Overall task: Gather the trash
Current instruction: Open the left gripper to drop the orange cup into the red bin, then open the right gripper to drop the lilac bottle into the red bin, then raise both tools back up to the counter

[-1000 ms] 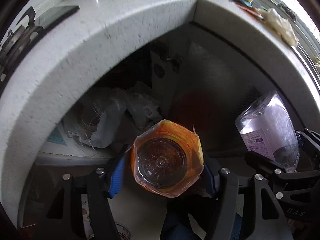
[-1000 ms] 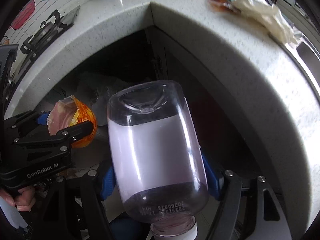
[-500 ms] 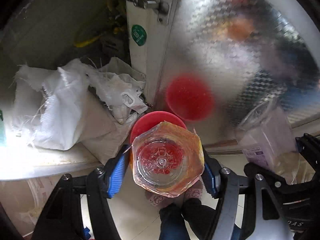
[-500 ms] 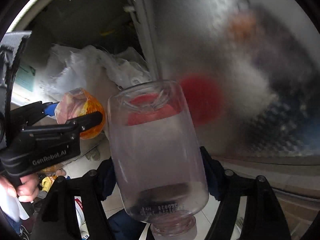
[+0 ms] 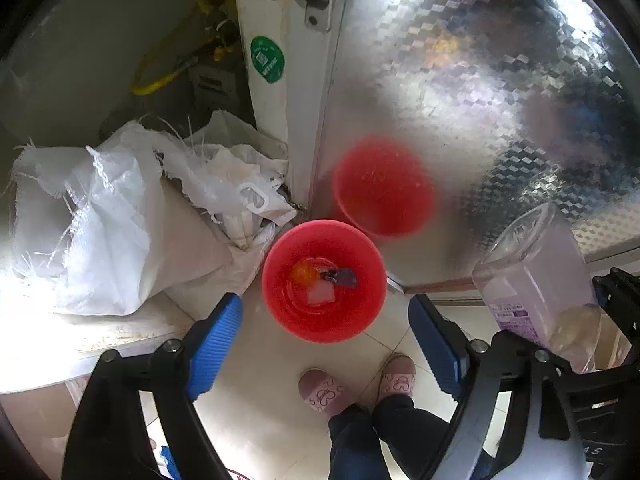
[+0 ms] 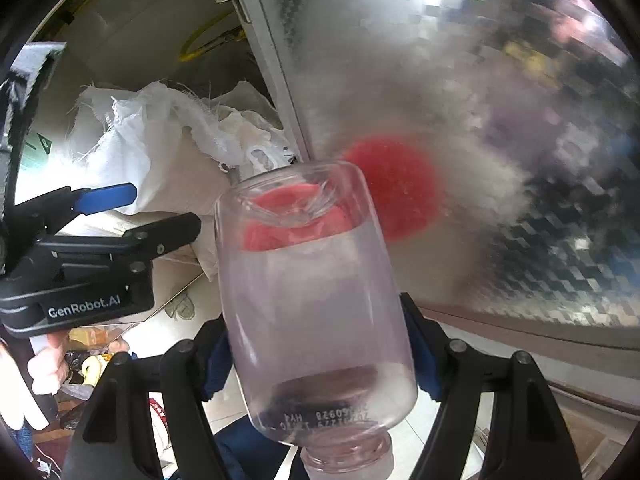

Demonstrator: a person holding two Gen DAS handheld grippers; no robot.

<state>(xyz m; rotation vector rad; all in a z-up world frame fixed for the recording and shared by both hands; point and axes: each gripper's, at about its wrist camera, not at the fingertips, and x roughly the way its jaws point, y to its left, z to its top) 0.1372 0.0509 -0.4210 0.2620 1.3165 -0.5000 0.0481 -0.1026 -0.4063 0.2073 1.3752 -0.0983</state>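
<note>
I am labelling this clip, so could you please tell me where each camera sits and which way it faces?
Left wrist: on the left gripper, looking steeply down at the red bin; open blue pads, slippered feet show.
Right wrist: on the right gripper, looking down past its clear bottle; a hand shows.
Shared: bin, white sacks, bottle, shiny cabinet door.

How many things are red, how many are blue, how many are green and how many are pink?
Red: 1, the red bucket (the other red round is its reflection in the shiny door)
Blue: 2, the left gripper's finger pads
Green: 1, the round sticker
Pink: 2, the slippers
Total: 6
</note>
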